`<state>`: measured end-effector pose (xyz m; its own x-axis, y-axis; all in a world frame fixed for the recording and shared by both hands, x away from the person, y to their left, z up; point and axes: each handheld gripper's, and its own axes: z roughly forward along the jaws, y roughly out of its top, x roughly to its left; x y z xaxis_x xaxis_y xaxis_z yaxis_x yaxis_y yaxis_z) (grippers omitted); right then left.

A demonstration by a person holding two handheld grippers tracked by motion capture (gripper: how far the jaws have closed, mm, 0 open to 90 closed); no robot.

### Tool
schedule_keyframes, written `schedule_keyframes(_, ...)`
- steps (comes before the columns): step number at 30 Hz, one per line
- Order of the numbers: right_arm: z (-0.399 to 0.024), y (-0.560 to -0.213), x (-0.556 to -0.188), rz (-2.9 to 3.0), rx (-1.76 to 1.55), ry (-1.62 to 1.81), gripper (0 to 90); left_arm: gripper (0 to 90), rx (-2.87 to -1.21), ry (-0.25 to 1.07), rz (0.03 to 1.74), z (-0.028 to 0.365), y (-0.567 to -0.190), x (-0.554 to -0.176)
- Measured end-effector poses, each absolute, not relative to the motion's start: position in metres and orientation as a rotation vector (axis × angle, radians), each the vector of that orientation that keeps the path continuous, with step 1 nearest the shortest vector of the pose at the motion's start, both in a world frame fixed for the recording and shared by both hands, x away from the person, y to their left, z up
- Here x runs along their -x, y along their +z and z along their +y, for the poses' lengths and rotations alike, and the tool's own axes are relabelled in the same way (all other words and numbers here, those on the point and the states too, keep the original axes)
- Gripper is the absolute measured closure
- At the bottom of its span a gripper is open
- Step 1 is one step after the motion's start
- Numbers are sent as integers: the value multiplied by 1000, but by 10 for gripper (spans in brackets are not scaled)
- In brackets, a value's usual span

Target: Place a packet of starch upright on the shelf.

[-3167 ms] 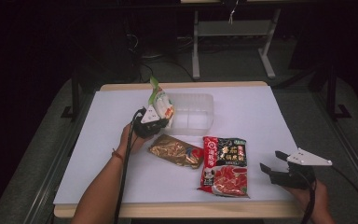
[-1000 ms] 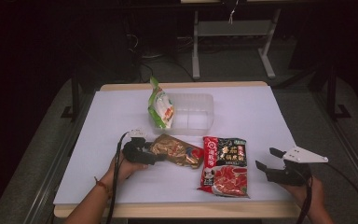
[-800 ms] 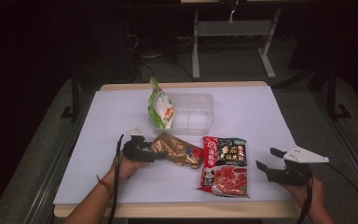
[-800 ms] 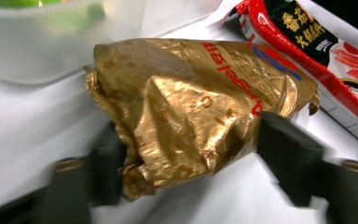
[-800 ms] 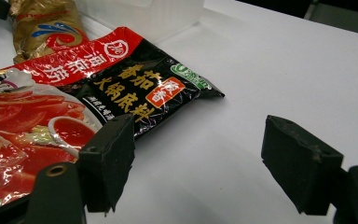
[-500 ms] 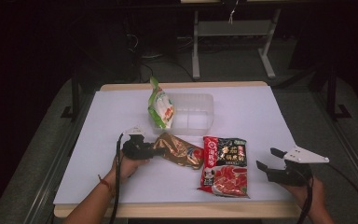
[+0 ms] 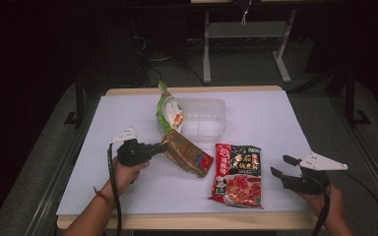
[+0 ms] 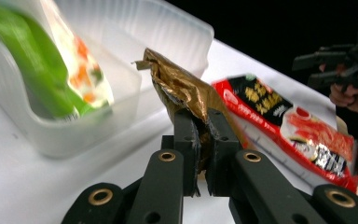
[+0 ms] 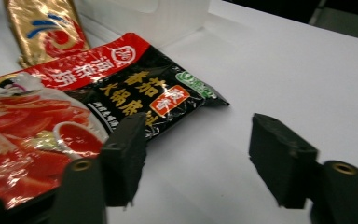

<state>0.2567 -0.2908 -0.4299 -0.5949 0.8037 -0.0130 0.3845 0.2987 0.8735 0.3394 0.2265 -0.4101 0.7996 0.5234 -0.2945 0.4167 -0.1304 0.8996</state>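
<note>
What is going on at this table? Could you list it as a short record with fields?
Left tongs: shut on the gold packet, its end raised
Right tongs: open, beside the red and black packet
Clear tub: holds the green packet, upright
Table: white top
Likely next: gold packet into the tub
</note>
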Motion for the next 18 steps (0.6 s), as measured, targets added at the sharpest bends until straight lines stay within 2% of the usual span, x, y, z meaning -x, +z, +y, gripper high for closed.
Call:
schedule_keyframes(6,-292,-431,-259,2121,-1067,1233,317,863,-1741,131,687,227,-404,-333)
schedule_keyframes(18,-293,-432,-261,2125,-1072,1228,353,872,-1637,138,652,227,-392,-322)
